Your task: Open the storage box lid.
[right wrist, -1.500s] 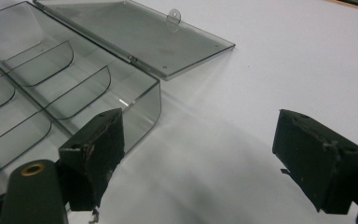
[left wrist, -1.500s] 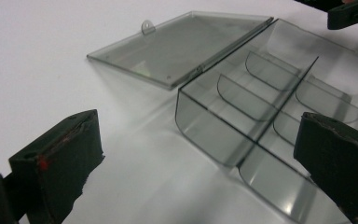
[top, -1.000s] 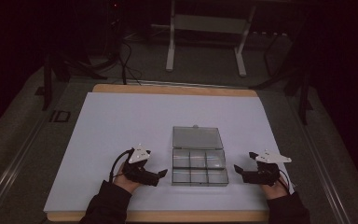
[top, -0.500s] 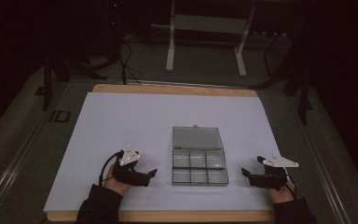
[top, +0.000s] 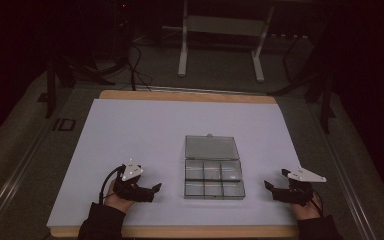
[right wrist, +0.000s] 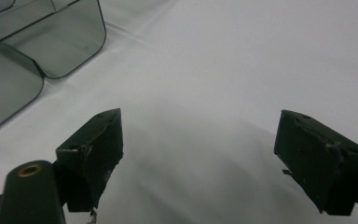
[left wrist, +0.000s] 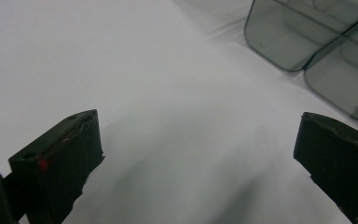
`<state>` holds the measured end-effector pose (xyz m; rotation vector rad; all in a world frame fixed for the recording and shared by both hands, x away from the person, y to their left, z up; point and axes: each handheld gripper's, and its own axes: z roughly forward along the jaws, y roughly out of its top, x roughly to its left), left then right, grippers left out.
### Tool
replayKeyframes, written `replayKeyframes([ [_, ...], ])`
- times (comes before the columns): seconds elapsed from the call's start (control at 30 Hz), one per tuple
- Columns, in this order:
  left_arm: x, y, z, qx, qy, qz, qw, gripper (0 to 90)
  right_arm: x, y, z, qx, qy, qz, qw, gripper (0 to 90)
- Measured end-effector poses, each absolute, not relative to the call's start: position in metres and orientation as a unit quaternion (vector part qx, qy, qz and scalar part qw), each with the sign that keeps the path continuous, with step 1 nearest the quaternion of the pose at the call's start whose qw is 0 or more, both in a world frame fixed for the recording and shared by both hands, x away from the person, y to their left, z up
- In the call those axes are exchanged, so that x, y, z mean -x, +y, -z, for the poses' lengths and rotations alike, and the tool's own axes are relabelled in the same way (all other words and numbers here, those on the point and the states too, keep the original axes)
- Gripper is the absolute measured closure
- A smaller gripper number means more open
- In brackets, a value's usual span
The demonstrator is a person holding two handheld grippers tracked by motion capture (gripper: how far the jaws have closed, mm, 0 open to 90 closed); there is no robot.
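Observation:
A clear plastic compartment box (top: 213, 167) lies open on the white table cover, its lid folded back toward the far side and its several compartments looking empty. My left gripper (top: 155, 188) rests near the front edge, left of the box, jaws wide apart with nothing between them. In the left gripper view the box corner (left wrist: 307, 42) sits at the upper right beyond the gripper (left wrist: 196, 154). My right gripper (top: 270, 187) lies right of the box, also open and empty. The right gripper view has the box (right wrist: 37, 42) at the upper left, past the gripper (right wrist: 198, 149).
The white cover (top: 145, 130) spreads over a wooden tabletop whose edge (top: 185, 95) shows at the far side. Beyond the table, a metal stand (top: 220, 45) and cables (top: 130, 60) sit on the dark floor.
Both hands have drawn back outward and toward the front edge, away from the box. The box has stayed in place.

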<state>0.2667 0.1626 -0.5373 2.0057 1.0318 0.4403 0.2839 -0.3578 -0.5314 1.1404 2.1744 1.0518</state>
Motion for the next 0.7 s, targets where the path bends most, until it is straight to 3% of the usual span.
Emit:
replayKeyframes([
  [0.7,-0.2651,0.1632,0.5397,-0.794,0.415,-0.187,0.403,2.3,-0.2841,-0.3568,0.5336,-0.428,0.787,-0.37,0.247,15.4],
])
